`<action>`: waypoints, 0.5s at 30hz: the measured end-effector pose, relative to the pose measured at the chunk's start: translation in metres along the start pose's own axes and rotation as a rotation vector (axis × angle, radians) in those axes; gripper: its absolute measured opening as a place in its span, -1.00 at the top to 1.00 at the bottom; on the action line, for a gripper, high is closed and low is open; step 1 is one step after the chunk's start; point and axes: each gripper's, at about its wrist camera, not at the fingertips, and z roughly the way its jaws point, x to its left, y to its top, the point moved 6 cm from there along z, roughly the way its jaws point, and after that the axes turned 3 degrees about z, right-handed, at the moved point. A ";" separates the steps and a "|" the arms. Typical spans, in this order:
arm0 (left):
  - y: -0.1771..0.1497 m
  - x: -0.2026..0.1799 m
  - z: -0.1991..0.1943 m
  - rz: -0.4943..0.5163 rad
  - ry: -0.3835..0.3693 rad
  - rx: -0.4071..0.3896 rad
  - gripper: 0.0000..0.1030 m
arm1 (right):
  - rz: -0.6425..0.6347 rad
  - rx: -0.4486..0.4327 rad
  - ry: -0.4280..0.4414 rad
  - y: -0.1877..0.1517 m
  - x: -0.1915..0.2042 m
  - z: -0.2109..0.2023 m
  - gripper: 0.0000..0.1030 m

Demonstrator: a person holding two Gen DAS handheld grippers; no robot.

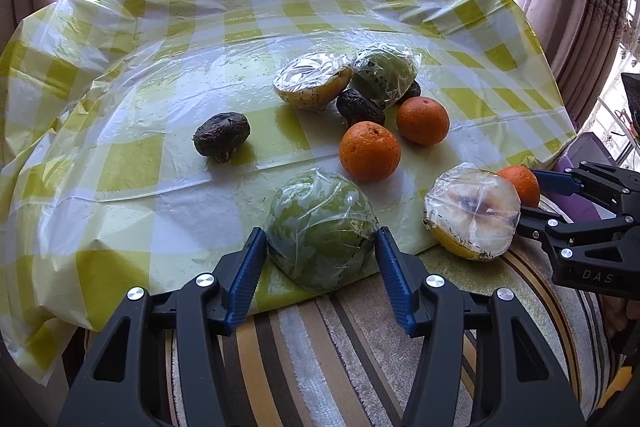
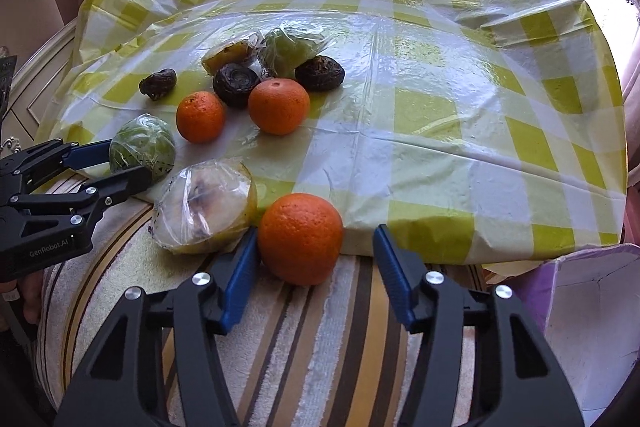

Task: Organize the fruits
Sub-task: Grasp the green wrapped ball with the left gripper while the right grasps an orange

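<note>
Straddling a wrapped green fruit [image 1: 320, 233], the left tongs [image 1: 320, 259] sit apart. Right tongs [image 2: 316, 255], also apart, flank an orange [image 2: 300, 238] at 12 o'clock, left pad [image 2: 240, 267] touching it.

Glossy crinkled plastic tablecloth [image 2: 440, 115] is catching glare; clingy film is sheathing the green melon half [image 1: 320, 231]; the near orange [image 2: 300, 239] is showing dimpled matt peel.

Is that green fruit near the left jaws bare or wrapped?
Wrapped. The green fruit half is covered in crinkled, shiny clear film, sitting between the left gripper's open jaws.
</note>
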 end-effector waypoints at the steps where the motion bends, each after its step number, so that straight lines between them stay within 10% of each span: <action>1: 0.000 0.000 -0.001 0.001 0.003 -0.003 -0.05 | -0.001 -0.001 0.016 0.000 0.002 0.001 0.08; 15: 0.006 -0.010 -0.022 -0.012 0.010 -0.058 -0.01 | 0.069 -0.032 0.117 -0.006 -0.012 -0.016 0.21</action>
